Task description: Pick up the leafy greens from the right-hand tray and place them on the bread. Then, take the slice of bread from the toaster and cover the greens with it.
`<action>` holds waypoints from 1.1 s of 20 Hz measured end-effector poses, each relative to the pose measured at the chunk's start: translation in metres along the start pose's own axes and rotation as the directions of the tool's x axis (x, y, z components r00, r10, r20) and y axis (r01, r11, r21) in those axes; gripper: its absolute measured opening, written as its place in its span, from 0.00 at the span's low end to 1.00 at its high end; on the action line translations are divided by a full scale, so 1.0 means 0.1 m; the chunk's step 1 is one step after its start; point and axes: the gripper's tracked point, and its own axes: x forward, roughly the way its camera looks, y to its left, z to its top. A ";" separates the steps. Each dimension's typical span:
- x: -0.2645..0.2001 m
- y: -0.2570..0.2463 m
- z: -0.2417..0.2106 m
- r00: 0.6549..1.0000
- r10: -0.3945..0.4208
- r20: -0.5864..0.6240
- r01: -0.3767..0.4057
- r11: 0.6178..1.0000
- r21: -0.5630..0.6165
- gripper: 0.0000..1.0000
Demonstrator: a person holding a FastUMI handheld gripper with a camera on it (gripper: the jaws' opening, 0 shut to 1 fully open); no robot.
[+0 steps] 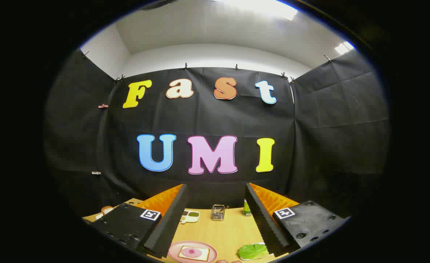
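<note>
My gripper (217,219) is held high above the wooden table (226,233), its two fingers wide apart and nothing between them. Below and between the fingers lies a pink plate (173,250) with a slice of bread (194,252) that has a reddish spread in its middle. To the right of the plate, by the right finger, the leafy greens (253,251) rest on a white tray (262,243). At the table's far edge stands a small metal toaster (218,212).
A small white dish (191,216) with dark bits sits left of the toaster. A green bottle (247,209) stands right of it, partly behind the right finger. A brownish rounded item (107,209) lies at the table's far left. Black cloth walls close the booth.
</note>
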 end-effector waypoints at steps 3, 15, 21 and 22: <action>0.02 -0.02 -0.05 1.000 0.024 -0.019 -0.024 1.000 0.012 0.97; 0.07 -0.15 -0.23 0.995 0.060 -0.076 -0.056 0.997 0.054 0.98; 0.08 -0.18 -0.37 0.993 0.056 -0.104 -0.050 0.997 0.066 0.98; 0.09 -0.20 -0.39 0.993 0.052 -0.107 -0.045 0.997 0.062 0.98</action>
